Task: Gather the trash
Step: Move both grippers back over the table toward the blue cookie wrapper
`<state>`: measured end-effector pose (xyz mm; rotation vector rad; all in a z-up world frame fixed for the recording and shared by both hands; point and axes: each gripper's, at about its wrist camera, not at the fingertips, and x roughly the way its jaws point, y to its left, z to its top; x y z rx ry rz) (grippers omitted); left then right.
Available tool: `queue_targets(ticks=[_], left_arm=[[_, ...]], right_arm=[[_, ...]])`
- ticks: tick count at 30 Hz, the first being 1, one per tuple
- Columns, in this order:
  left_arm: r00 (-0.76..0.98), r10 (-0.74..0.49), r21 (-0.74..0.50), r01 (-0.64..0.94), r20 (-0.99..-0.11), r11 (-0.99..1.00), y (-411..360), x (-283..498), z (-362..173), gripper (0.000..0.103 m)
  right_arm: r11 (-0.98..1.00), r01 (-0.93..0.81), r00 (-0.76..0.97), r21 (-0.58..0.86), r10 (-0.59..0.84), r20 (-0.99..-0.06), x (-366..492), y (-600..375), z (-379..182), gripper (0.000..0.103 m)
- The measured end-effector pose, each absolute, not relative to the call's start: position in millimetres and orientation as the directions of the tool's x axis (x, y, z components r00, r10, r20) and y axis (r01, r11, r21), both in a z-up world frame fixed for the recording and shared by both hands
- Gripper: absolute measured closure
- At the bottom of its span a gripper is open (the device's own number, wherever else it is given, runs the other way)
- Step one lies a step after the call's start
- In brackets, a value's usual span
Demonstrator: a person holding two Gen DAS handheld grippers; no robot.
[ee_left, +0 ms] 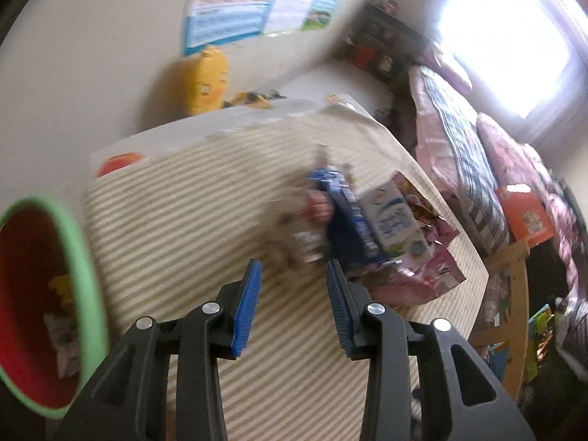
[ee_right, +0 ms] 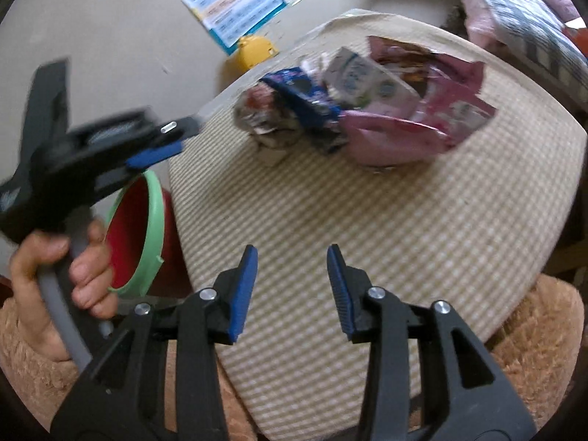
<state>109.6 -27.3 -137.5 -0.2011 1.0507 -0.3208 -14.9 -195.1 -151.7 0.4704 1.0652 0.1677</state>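
both the left hand-held gripper (ee_left: 294,303) and right hand-held gripper (ee_right: 292,288) hang spread and empty over the beige checked worktop (ee_right: 367,228), the green-rimmed red bin (ee_right: 141,235) at its left edge, the blurred heap of wrappers (ee_right: 352,110) farther back, print unreadable.

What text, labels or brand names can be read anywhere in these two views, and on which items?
None can be read.
Wall poster: rows of print, too small and blurred.
White carton: blue logo, smeared by motion.
Blue wrapper: white marks, illegible.
Pink packet: printing blurred.
Orange box: a picture, no legible words.
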Motion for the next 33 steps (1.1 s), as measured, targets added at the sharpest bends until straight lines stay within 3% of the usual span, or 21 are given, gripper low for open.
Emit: queue_targets(ticks=[10,14,18,21,23,24,27,29,33], left_arm=[[0.361,-0.265,-0.239,0.115,-0.894,0.964,-98,154,-183,0.068],[0.364,-0.242,-0.208,0.132,-0.899,0.969,-108,164,-186,0.052],[0.353,-0.302,-0.288,0.094,-0.885,0.953,-107,168,-174,0.047],[0.336,-0.280,-0.269,0.079,-0.899,0.960,-114,175,-178,0.045],[0.306,-0.265,-0.262,0.052,-0.915,0.964,-114,180,-188,0.049],[0.295,-0.266,-0.266,0.043,-0.918,0.963,-113,182,-191,0.063],[0.278,-0.296,-0.298,0.037,-0.914,0.954,-107,179,-197,0.083],[0.263,-0.334,-0.330,0.060,-0.905,0.942,-103,175,-196,0.089],[0.280,-0.376,-0.355,0.124,-0.883,0.927,-92,147,-181,0.091]], right_arm=[[0.854,0.119,0.511,0.507,0.385,-0.768,-41,-224,-152,0.064],[0.840,0.140,0.509,0.524,0.393,-0.766,-44,-230,-156,0.064],[0.836,0.146,0.512,0.529,0.394,-0.763,-46,-231,-157,0.064],[0.835,0.144,0.505,0.531,0.400,-0.765,-47,-230,-157,0.064],[0.835,0.141,0.503,0.532,0.402,-0.765,-46,-230,-158,0.064],[0.835,0.142,0.502,0.532,0.402,-0.766,-44,-230,-158,0.064],[0.835,0.150,0.502,0.530,0.397,-0.768,-42,-231,-160,0.064],[0.833,0.157,0.498,0.530,0.397,-0.771,-40,-231,-163,0.064],[0.834,0.159,0.488,0.529,0.399,-0.776,-35,-230,-168,0.064]])
